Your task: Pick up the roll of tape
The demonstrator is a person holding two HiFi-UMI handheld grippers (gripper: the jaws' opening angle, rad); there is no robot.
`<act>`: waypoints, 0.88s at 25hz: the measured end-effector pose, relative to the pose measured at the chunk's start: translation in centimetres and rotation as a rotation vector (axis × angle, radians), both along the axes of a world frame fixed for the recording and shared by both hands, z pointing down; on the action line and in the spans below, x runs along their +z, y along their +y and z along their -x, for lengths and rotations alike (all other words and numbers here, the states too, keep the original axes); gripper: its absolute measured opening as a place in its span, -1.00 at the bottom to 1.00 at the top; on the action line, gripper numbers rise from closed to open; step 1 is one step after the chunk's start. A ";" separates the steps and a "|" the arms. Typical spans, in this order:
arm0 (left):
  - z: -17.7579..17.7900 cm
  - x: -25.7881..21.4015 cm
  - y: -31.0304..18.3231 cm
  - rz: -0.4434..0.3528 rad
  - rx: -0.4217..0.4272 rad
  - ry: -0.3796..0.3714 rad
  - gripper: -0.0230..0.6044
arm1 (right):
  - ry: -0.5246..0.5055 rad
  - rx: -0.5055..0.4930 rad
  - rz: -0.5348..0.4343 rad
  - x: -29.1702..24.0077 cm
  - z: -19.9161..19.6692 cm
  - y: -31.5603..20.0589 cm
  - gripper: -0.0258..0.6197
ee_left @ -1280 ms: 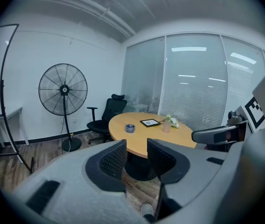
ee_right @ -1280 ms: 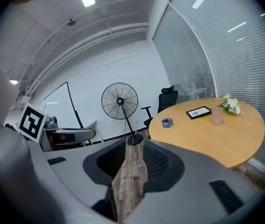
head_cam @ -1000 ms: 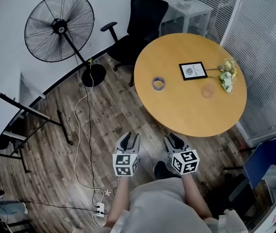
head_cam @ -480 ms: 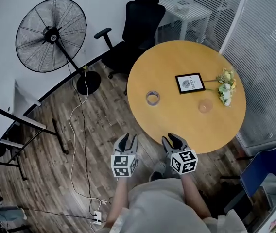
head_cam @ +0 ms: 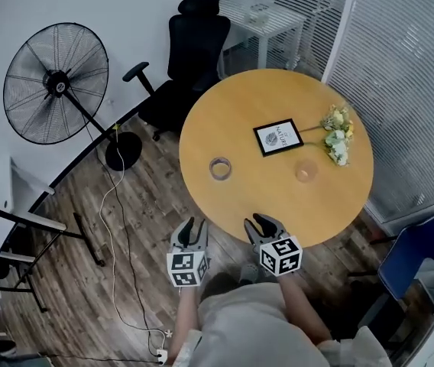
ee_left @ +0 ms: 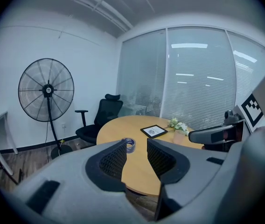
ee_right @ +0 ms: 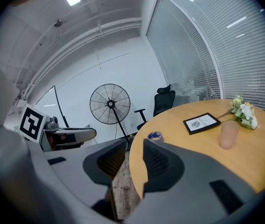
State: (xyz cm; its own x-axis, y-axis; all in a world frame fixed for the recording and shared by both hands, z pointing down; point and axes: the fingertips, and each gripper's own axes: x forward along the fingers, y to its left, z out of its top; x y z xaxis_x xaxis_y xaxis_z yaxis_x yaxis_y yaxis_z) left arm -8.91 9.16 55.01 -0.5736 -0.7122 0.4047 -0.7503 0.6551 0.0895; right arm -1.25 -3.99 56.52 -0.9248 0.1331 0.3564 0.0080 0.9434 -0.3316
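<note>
Tape roll (head_cam: 220,168) lies flat on the table (head_cam: 278,201) — probably light and stiff, so pinch its ring wall. Left gripper (head_cam: 190,228) and right gripper (head_cam: 265,223) have jaws apart, empty.

I've stepped up to the round bench (head_cam: 278,197). Its near edge was well ahead of me a second ago and now lies under the tips of my right gripper (head_cam: 263,224). The roll of tape (head_cam: 220,168) has come nearer to my left gripper (head_cam: 189,228). The standing fan (head_cam: 55,82) has slid further off to my left.
</note>
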 end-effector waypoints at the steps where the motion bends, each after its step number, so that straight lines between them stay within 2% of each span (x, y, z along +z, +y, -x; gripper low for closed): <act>1: -0.1 0.2 0.1 0.002 0.002 0.002 -0.53 | 0.003 0.001 0.002 0.1 0.0 0.0 -0.57; 6: -0.2 0.9 -0.4 -0.003 0.007 0.020 -0.53 | 0.019 -0.008 -0.006 0.6 -0.4 -0.1 -0.57; 11: 0.9 1.5 -1.6 -0.004 0.046 0.031 -0.53 | 0.039 0.024 -0.009 1.4 0.0 -0.7 -0.57; 22: 8.1 2.8 -5.5 0.007 0.150 0.074 -0.53 | 0.087 0.121 -0.009 2.5 5.0 -2.9 -0.57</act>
